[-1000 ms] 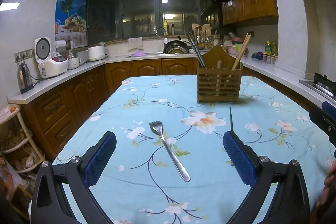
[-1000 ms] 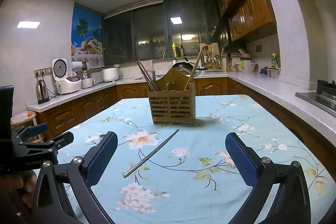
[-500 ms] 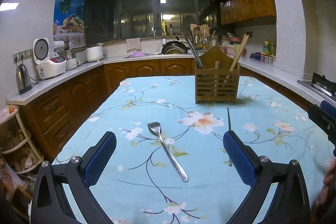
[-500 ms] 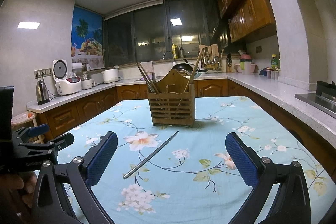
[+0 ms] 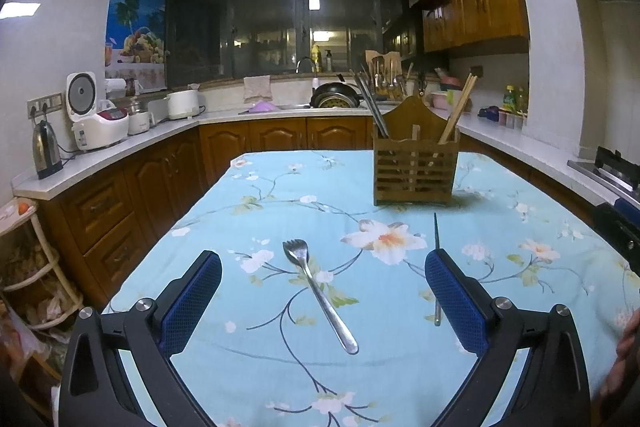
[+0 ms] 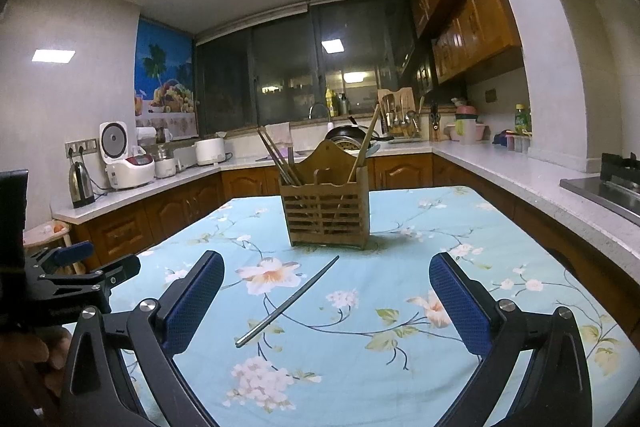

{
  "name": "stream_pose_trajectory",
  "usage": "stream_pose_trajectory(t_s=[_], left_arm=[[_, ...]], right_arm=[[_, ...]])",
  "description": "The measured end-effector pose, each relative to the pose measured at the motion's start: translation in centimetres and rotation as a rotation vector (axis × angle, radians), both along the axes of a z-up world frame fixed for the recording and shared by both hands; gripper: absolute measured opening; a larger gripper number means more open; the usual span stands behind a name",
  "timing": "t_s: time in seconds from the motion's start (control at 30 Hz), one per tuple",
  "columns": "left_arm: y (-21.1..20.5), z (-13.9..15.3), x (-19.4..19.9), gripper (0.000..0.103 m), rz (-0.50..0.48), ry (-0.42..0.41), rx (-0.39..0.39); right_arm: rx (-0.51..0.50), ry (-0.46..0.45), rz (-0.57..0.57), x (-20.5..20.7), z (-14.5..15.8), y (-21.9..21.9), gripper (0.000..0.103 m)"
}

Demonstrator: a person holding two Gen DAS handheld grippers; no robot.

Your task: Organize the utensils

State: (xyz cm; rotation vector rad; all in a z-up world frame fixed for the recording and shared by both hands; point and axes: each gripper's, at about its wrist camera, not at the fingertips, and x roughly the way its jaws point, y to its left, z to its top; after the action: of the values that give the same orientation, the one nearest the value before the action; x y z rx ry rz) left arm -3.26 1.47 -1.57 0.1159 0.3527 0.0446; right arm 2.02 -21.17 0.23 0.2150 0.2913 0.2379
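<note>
Both jaws wide; fork (image 5: 316, 291) & chopstick (image 6: 288, 301) on tablecloth (image 5: 248, 227).

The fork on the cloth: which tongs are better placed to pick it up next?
Probably the left tongs: they are open with the fork lying between their fingers. The right tongs frame the metal chopstick instead.

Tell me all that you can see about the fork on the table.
The fork looks like shiny silver metal, one piece with a slim handle. It lies flat on the floral blue tablecloth, tines pointing away toward the far side, handle angled toward the near right. It sits between the open left gripper fingers' line of view, untouched, apart from the wooden holder.
</note>
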Motion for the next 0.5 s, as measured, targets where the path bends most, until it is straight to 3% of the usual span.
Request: stream_pose_trajectory(t_s=[0.5], left_arm=[[-0.71, 0.31, 0.10, 0.102, -0.009, -0.002, -0.003]], right_arm=[[0.002, -0.006, 0.002, -0.19, 0.22, 0.02, 0.103]])
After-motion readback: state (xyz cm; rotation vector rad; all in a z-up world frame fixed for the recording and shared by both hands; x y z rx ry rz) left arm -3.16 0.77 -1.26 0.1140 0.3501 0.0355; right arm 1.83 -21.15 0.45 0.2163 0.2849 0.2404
